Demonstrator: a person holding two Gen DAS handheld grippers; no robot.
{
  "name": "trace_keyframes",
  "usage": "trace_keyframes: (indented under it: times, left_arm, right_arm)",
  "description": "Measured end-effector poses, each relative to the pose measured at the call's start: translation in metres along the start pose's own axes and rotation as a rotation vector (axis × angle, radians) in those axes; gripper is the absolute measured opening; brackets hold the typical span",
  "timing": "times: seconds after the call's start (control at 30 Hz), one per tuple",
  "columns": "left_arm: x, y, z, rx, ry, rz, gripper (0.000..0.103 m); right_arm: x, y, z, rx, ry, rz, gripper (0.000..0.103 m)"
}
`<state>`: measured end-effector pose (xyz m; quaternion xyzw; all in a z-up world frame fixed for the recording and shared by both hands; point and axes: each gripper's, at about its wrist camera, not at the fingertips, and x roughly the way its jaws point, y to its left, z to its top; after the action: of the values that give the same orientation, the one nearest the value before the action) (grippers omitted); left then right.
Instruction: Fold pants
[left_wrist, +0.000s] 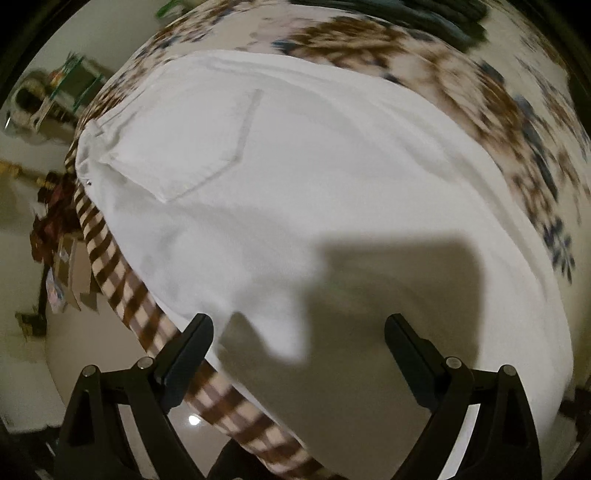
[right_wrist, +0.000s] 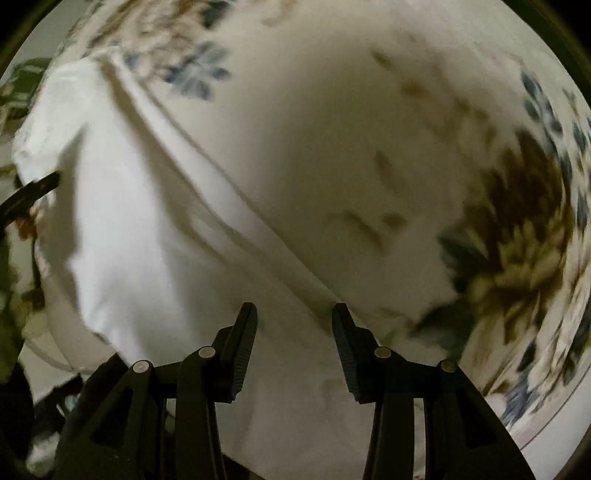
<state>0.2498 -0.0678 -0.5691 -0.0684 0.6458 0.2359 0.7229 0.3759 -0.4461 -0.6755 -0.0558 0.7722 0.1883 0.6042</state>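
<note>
Dim warm indoor light, hard dark shadow across the white pants (left_wrist: 258, 184), small glare spot on the floor (left_wrist: 192, 420) below them, floral bedspread (left_wrist: 498, 110) beside them motion-blurred, fisheye bending at edges

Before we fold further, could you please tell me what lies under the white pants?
The white pants lie on a floral bedspread, which shows around them, with a brown-checked border at the bed's edge. Whatever sits directly beneath the fabric is covered.
</note>
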Motion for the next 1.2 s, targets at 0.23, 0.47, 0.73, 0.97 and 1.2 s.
trace_keyframes:
  times: [0.23,0.47,0.73,0.97,1.2]
  left_arm:
    - [-0.005,-0.026,-0.017,0.107,0.005,0.013,0.095]
    - [-0.01,-0.038,-0.021,0.145,-0.006,0.016,0.095]
    - [-0.009,-0.048,-0.024,0.172,0.002,0.007,0.095]
    - [-0.029,-0.056,-0.044,0.217,0.01,-0.067,0.095]
    - [0.004,-0.072,-0.07,0.212,0.093,-0.193,0.095]
  right_arm:
    - [-0.007,-0.005,-0.038,-0.001,-0.137,-0.06,0.004]
    - [-0.04,-0.037,-0.072,0.098,-0.273,-0.064,0.003]
    - [-0.032,-0.075,-0.064,0.211,-0.189,0.037,0.046]
    - [-0.101,-0.177,-0.197,0.75,-0.302,0.134,0.055]
    - [-0.028,-0.174,-0.337,1.165,-0.285,0.444,0.058]
